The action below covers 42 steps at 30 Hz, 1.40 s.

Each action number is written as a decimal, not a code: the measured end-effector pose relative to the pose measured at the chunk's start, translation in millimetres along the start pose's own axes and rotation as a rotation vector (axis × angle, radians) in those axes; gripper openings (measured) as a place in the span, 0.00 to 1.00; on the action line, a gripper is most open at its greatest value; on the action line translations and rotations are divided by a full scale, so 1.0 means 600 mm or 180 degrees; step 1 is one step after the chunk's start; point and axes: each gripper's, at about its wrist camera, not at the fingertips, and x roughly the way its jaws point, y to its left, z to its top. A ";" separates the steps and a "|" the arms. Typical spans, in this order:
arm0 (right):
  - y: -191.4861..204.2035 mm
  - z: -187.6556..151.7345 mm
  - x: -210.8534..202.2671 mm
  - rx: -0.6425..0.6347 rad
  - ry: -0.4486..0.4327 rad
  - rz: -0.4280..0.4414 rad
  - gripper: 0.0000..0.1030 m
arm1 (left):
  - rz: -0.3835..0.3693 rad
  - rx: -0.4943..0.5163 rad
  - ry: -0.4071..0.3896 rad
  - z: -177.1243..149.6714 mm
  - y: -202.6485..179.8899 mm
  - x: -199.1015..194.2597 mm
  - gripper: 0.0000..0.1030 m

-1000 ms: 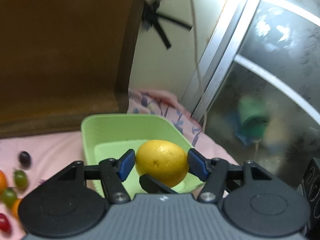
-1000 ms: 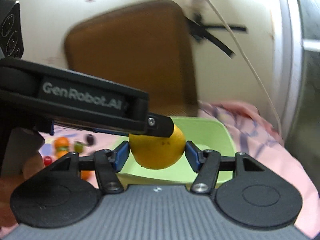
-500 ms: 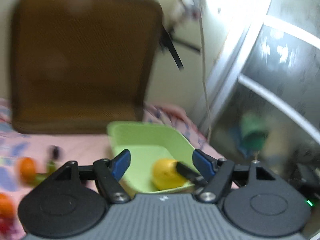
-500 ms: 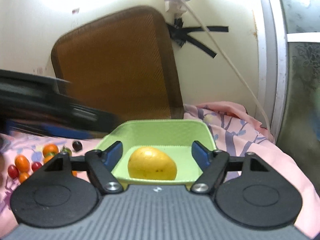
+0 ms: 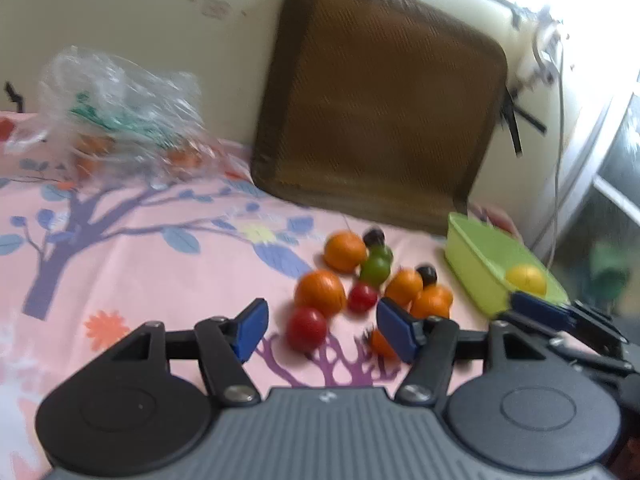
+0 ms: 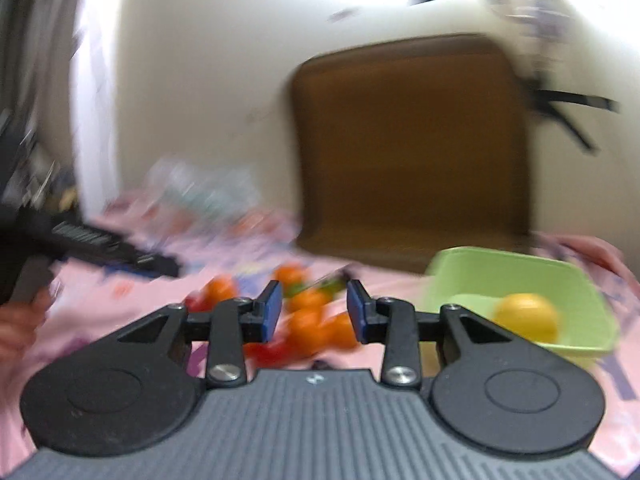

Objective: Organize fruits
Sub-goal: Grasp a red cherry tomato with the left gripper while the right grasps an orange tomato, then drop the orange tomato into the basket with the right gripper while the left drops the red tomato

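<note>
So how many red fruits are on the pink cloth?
2 show clearly: a larger round red fruit nearest the camera, and a smaller round red fruit just behind it, amid the orange ones. More may be hidden behind the tool.

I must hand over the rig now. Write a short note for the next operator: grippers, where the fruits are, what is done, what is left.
Left gripper: nothing between the jaws, which are closing; it hangs over the fruit pile.
Right gripper: also empty, jaws closing, pointing at the same pile.
Done: the lemon lies in the green bin.
Left: the small orange, red, green and dark fruits lie loose on the pink cloth, beside the bin. A clear bag further back seems to hold more; too blurred to tell.
</note>
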 end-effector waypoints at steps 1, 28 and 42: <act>0.018 -0.001 0.015 -0.0115 0.0081 0.0037 0.37 | 0.0028 0.0063 0.0015 -0.002 -0.006 0.008 0.59; 0.087 -0.065 -0.027 -0.0579 0.0420 -0.0182 0.30 | -0.0674 0.0571 0.0301 -0.099 -0.090 -0.016 0.28; 0.054 -0.103 -0.069 -0.0261 0.0589 -0.0170 0.30 | -0.0550 0.0772 0.0488 -0.117 -0.152 0.018 0.20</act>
